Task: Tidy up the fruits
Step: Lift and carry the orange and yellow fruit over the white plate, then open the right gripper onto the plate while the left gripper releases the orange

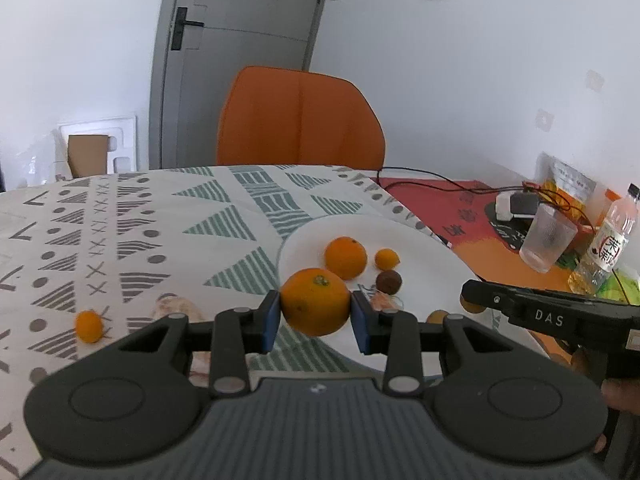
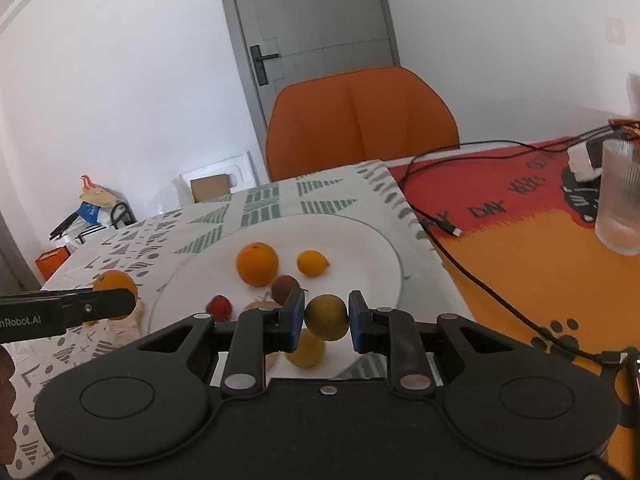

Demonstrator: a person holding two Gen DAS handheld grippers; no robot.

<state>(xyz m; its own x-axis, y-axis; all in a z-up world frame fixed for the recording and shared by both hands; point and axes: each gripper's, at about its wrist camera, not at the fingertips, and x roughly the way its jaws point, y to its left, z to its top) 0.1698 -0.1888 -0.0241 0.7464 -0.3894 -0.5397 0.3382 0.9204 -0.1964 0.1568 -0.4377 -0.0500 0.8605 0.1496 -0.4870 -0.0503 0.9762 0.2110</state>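
Note:
My left gripper [image 1: 315, 316] is shut on a large orange [image 1: 315, 306] and holds it over the near left rim of the white plate [image 1: 424, 276]. My right gripper [image 2: 326, 320] is shut on a small yellow-brown fruit [image 2: 327, 317] above the plate's [image 2: 360, 240] near edge. On the plate lie an orange [image 2: 257, 264], a small yellow citrus [image 2: 312, 263], a dark brown fruit [image 2: 285, 286], a red fruit [image 2: 220, 307] and a yellow fruit [image 2: 306, 350] under my right gripper. A small orange fruit [image 1: 89, 326] lies on the cloth at left.
The patterned tablecloth [image 1: 140, 232] covers the table; a red and orange mat [image 2: 500, 220] lies to the right with a black cable [image 2: 480, 280], a ribbed glass [image 2: 620, 200], a bottle [image 1: 608, 240] and snack bags. An orange chair [image 1: 300, 120] stands behind the table.

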